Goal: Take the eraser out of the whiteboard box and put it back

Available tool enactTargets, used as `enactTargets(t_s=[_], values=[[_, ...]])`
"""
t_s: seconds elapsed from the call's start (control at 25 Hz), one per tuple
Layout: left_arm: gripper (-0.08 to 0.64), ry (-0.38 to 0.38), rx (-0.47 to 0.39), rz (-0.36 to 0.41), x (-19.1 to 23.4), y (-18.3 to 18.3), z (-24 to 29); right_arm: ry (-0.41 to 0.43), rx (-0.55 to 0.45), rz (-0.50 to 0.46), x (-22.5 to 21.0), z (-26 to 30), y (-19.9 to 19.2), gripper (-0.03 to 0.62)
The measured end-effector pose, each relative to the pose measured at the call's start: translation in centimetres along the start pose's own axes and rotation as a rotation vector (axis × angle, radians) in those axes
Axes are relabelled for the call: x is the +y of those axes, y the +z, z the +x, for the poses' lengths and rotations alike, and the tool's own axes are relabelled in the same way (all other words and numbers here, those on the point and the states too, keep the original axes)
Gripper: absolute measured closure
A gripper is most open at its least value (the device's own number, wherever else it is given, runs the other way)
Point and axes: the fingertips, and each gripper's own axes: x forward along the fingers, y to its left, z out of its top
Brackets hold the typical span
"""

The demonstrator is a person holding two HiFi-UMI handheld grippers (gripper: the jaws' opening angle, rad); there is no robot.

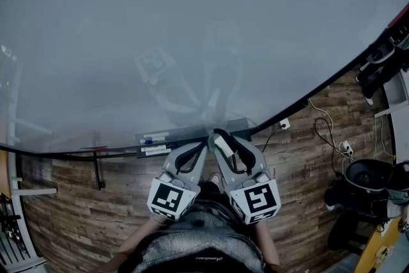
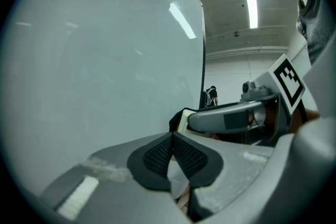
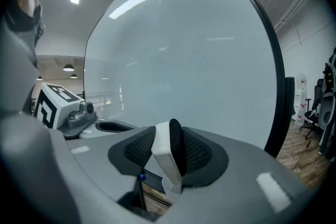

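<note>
Eraser first: your right gripper (image 3: 169, 152) has the eraser (image 3: 163, 160) pinched between its pads. It stands on edge, with the hard white back against one pad and the dark felt against the other. Expect it to be light, stiff on the plastic side and slightly springy on the felt side, so it shouldn't slip but may rock if a corner bumps something. The hold is across its thin dimension, roughly mid-length, which looks like the sensible place.

It is out of the whiteboard box (image 1: 192, 133), held just above and in front of that box. Your left gripper (image 2: 172, 150) sits just beside the right one, clenched on nothing, its pads meeting.

Markers (image 1: 154, 138) lie in the left part of the box, so the free space looks to be toward its right end. The whiteboard (image 1: 192, 22) rises directly behind, close enough to scrape. Cables (image 1: 323, 128) and a chair (image 1: 367, 177) stand well apart on the wooden floor.
</note>
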Motion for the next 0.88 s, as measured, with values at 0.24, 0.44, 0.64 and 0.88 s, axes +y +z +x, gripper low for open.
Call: enactTargets(t_s=[0.24,0.44,0.64,0.88], values=[[0.555,-0.006,0.002,0.033,0.1,0.0,0.0,0.001,-0.004,0.005,0.1,0.1,0.4,0.430],[0.555,0.000,0.008,0.049,0.5,-0.3,-0.1,0.007,0.020,0.022,0.0,0.5,0.0,0.430],[0.555,0.015,0.017,0.027,0.6,-0.5,-0.1,0.026,0.022,0.011,-0.3,1.5,-1.4,0.430],[0.555,0.030,0.031,0.039,1.0,-0.8,-0.2,0.048,0.049,0.003,-0.9,2.9,-4.1,0.430]])
